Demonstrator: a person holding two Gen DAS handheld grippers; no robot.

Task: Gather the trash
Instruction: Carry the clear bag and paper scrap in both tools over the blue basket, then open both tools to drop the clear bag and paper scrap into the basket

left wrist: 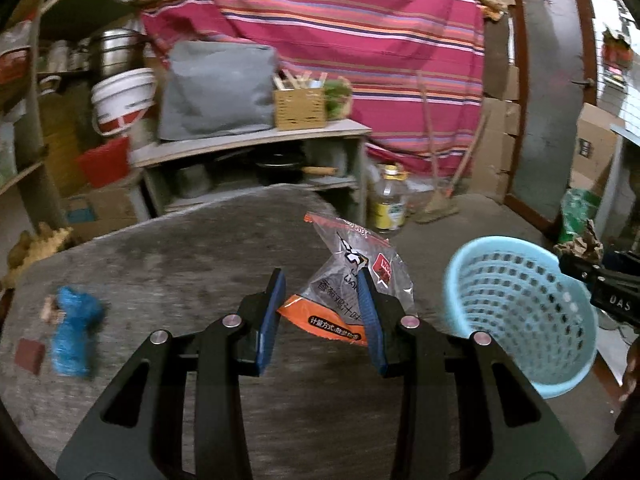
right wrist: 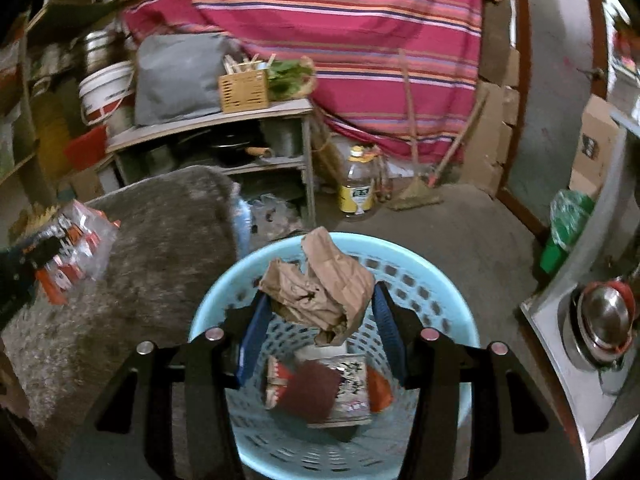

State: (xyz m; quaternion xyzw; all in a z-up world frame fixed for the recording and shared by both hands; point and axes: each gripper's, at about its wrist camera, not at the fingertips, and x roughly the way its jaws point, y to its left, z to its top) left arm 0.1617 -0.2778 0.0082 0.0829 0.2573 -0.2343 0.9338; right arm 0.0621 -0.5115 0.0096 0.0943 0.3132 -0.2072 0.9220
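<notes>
A clear and orange snack wrapper [left wrist: 352, 280] hangs above the grey table [left wrist: 180, 248], and my left gripper [left wrist: 320, 274] is shut on it. To its right stands a light blue perforated basket [left wrist: 452, 280]. My right gripper [right wrist: 320, 292] is shut on a crumpled brown paper bag [right wrist: 324, 280] directly over the basket [right wrist: 440, 280]. Inside the basket lie printed packets [right wrist: 352, 388] and a dark red piece [right wrist: 316, 392]. On the table's left lie a crumpled blue bag [left wrist: 74, 332], a small brown block [left wrist: 30, 354] and a tiny pale scrap [left wrist: 50, 308].
Behind the table is a low shelf unit [left wrist: 248, 144] with a grey cushion and a wooden box. A yellow-labelled oil bottle [left wrist: 388, 200] and a broom [left wrist: 438, 204] stand on the floor by the striped cloth. A green bag [right wrist: 568, 220] and steel pots [right wrist: 604, 320] are at right.
</notes>
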